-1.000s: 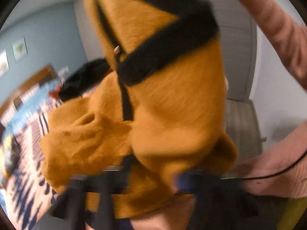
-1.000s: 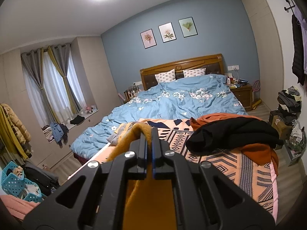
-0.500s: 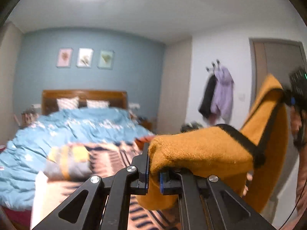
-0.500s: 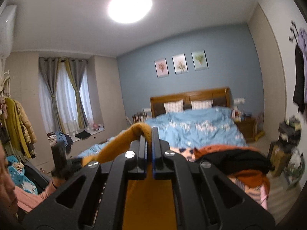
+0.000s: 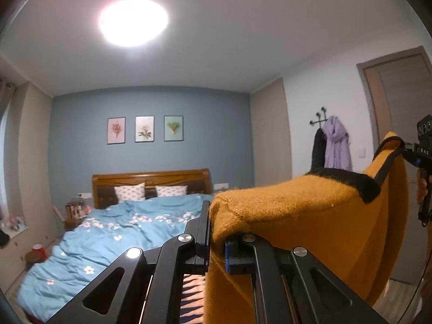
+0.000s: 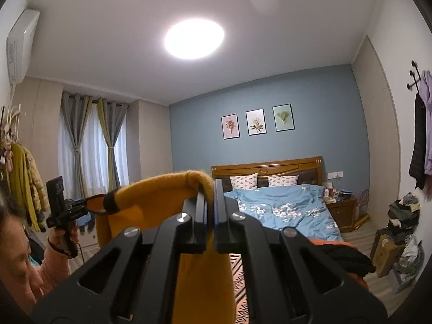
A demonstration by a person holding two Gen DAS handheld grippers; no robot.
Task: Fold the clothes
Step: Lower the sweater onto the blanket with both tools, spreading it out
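I have the fuzzy mustard-yellow knit garment with black trim (image 5: 310,210) stretched in the air between my two tools, well above the bed. My left gripper (image 5: 216,240) is clamped on one thick, woolly corner; the cloth bulges over its right finger and hangs down between the two. My right gripper (image 6: 209,210) pinches another edge, its black fingers nearly touching with only a thin fold of yellow between them. From the left wrist view the right tool shows far off to the right, gripping the black-bound edge — the fabric sags in a soft arc toward it.

Below and ahead of both grippers lies the wooden-headboard bed with a rumpled blue floral duvet (image 6: 286,210), and nearer, under the fingers, an orange patterned blanket with black zigzags (image 6: 243,278) carrying a heap of black and rust clothes (image 6: 343,256). Beyond the bed a blue wall holds three framed botanical prints (image 5: 145,129). Ahead-left of my right tool hang grey-and-yellow curtains (image 6: 91,145); a round ceiling lamp (image 6: 194,39) glares overhead.
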